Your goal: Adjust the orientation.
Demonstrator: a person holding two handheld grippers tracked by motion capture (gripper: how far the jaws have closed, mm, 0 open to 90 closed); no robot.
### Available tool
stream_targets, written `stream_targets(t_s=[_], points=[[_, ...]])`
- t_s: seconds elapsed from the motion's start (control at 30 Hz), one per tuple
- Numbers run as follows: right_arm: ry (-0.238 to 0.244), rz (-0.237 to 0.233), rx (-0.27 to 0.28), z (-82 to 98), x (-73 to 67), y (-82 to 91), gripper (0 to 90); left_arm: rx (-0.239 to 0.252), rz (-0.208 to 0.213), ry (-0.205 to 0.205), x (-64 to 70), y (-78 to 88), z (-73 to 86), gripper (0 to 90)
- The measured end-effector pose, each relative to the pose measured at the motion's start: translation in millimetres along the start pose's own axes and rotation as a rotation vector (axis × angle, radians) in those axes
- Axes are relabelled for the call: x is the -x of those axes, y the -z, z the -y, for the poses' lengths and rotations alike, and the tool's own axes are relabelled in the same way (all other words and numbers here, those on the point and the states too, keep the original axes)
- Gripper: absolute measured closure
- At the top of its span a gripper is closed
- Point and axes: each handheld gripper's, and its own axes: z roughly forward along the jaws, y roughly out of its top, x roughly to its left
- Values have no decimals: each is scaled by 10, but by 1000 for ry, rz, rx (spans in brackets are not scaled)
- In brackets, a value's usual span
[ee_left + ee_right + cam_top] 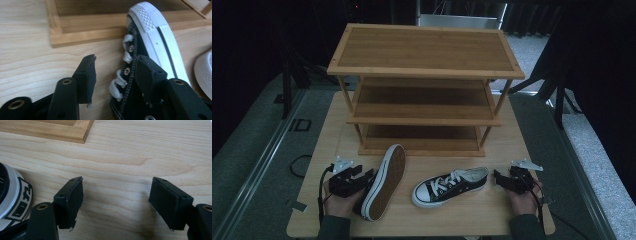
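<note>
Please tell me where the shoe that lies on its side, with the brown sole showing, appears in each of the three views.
High view: the tipped shoe lies lower left of centre, beside the left gripper.
Left gripper view: right of centre, its laces and white toe cap between and beyond the gripper's jaws.
Right gripper view: it is not there; the heel at the left edge is the upright shoe.
Shared landmark: the rack's bottom frame.
</note>
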Motion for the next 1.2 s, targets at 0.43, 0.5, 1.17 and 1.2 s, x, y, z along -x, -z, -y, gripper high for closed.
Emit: stream_targets(t_s=[0.43, 0.5, 1.17, 1.2], points=[[2, -2, 0, 0, 0, 0, 269, 3, 27, -62, 129, 32, -33, 587], [2, -2, 0, 0, 0, 0, 269, 3, 41, -87, 177, 41, -50, 599], [3, -3, 0, 0, -1, 0, 269, -28, 220, -158, 560, 54, -160, 636], [3, -3, 0, 0, -1, 0, 269, -26, 229, -157, 567, 55, -164, 636]])
